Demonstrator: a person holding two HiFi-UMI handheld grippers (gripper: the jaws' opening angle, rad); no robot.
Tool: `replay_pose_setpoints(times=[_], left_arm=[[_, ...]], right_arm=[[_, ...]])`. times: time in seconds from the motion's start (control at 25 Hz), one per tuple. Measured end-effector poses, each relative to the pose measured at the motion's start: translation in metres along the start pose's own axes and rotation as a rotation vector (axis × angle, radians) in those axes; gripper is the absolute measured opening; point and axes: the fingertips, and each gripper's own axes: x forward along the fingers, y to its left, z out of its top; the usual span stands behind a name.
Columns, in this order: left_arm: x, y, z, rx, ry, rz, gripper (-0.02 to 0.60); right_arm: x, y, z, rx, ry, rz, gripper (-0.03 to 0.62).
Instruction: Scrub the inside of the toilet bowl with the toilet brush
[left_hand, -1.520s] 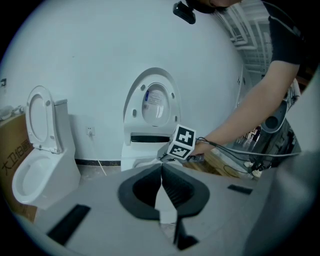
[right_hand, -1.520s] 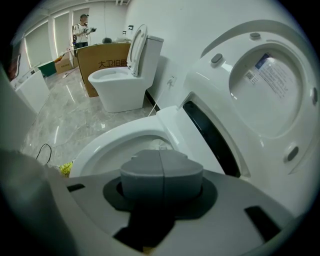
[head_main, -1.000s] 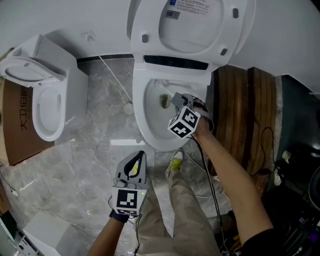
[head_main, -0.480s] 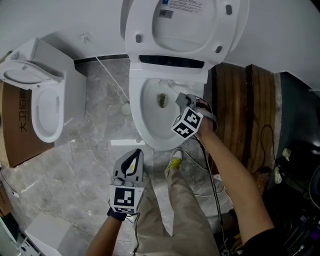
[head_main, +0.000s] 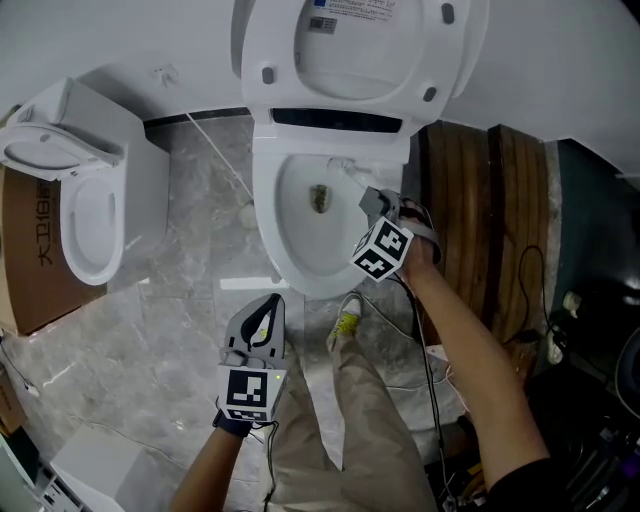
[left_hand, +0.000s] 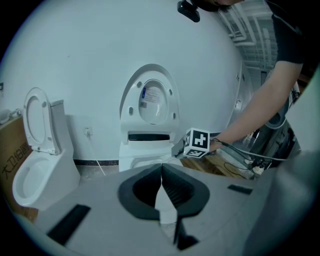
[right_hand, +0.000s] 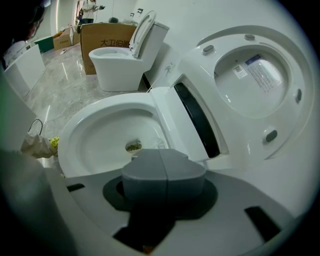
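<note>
Grey marble floor (head_main: 190, 300), toilet bowl (head_main: 290, 238), right gripper (head_main: 368, 200) edged rightward, jaws together.

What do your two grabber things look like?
Both are grey plastic. The left gripper and the right gripper each carry a white cube with black square markers. The left one has dark ribbed pads. A thin black cable runs from the right one along the arm, which wears a black short sleeve.
</note>
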Motion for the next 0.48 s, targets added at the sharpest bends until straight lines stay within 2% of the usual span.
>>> replay_pose_setpoints(times=[0.48], left_arm=[[0.007, -0.011, 0.011, 0.016, -0.001, -0.014, 0.012]], right_arm=[[-0.014, -0.005, -0.029, 0.056, 0.041, 0.007, 0.15]])
